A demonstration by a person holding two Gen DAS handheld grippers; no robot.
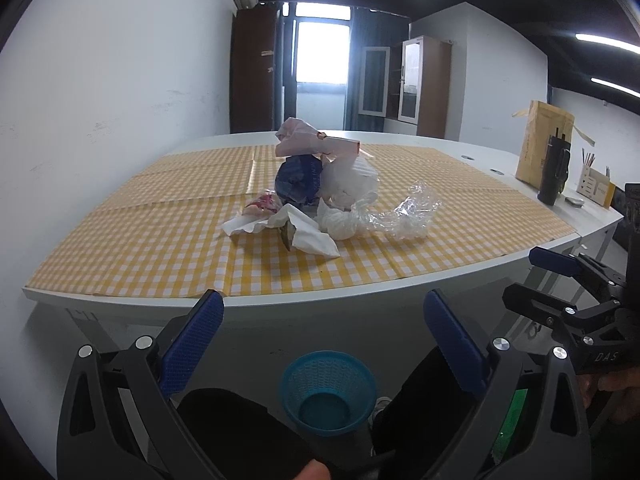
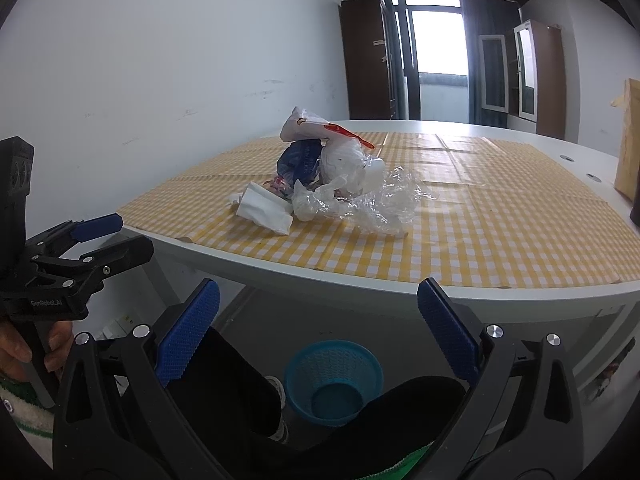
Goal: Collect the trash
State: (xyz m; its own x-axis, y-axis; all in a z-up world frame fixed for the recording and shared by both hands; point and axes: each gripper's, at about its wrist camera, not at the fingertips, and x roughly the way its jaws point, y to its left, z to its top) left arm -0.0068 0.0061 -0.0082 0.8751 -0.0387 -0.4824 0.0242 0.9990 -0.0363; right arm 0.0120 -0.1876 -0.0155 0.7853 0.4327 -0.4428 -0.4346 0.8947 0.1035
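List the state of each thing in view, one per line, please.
Left gripper: open, empty.
Right gripper: open, empty.
Trash pile: heaped on the tablecloth, untouched.
Clear plastic wrap: crumpled.
White napkin: crumpled.
Blue basket: on the floor, upright, empty.
Cabinet door: open.

A trash pile (image 1: 320, 188) lies mid-tablecloth (image 1: 160, 216) on the table (image 1: 280, 308); a basket (image 1: 329, 392) stands on the floor below.

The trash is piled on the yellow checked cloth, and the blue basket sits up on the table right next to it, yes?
Not quite. The trash pile does sit on the yellow checked cloth, but the blue basket is down on the floor below the table edge, not beside the pile. Both wrist views show it, between the open grippers' fingers.
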